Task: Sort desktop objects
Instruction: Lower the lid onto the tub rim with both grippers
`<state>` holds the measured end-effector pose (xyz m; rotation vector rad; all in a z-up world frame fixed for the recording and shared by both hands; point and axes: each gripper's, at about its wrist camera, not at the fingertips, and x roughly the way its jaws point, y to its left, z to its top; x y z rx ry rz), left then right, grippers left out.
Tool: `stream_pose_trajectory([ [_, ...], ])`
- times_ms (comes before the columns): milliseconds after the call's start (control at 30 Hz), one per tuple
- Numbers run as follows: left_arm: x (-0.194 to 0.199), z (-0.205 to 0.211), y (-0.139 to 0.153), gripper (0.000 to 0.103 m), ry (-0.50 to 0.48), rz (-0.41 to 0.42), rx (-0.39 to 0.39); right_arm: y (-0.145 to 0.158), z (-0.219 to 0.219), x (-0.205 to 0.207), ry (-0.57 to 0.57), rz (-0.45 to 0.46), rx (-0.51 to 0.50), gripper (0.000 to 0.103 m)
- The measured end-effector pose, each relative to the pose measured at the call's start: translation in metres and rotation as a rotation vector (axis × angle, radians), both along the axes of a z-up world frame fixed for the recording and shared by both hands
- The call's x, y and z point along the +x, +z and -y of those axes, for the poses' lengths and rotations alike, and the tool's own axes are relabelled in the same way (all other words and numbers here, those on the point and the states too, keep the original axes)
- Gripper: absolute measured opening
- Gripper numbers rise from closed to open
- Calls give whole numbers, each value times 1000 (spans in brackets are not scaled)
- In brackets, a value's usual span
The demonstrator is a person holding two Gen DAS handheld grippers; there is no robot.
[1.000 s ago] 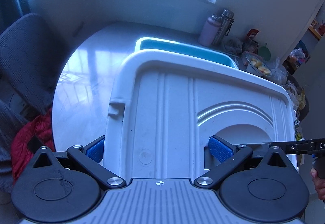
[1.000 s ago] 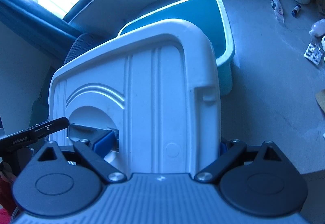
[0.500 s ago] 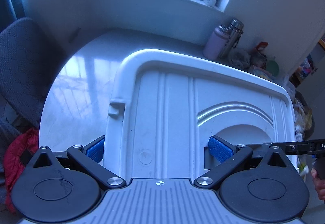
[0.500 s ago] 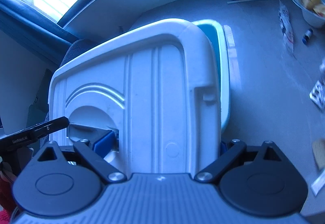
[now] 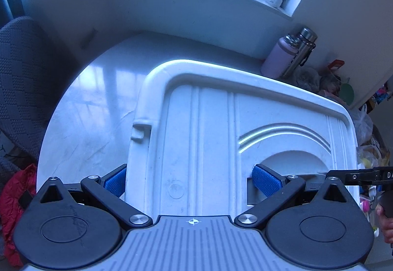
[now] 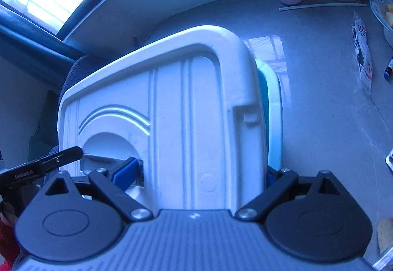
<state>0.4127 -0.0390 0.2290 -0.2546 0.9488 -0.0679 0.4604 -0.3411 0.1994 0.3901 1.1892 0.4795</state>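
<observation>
A large white plastic box lid [image 5: 221, 128] fills both wrist views; it also shows in the right wrist view [image 6: 176, 111]. My left gripper [image 5: 191, 181] is shut on one end of it, one pad on the outer edge, the other in the handle recess. My right gripper [image 6: 196, 172] is shut on the other end the same way. The lid lies over the blue storage box [image 6: 272, 118], of which only a strip of rim shows past the lid's right edge. The box's inside is hidden.
A pink bottle [image 5: 282, 57] and a steel flask [image 5: 301, 50] stand at the back of the pale table [image 5: 93, 111]. A bowl of food [image 6: 385, 13], a snack packet [image 6: 362, 50] and small items lie right. A grey chair [image 5: 22, 79] stands left.
Both grippers have carried the lid forward over the blue box. The open box, plainly visible a second ago, is now almost wholly covered by the lid.
</observation>
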Motion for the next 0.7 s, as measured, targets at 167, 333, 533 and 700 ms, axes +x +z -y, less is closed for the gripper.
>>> stream_pose_trajectory([
  [167,27,-5,-12,103,-6,-26,-13,-10,-3,17,-14,-34,-2,97],
  [333,45,-14,-34,103,-22,-69,-51,-17,-6,29,-49,-98,-32,97],
  [533,51,-16,-48,103,-32,-87,-32,-4,-7,23,-72,-115,-80,97],
  [700,52,-15,-50,103,-42,-78,1,12,-4,21,-87,-69,-128,98],
])
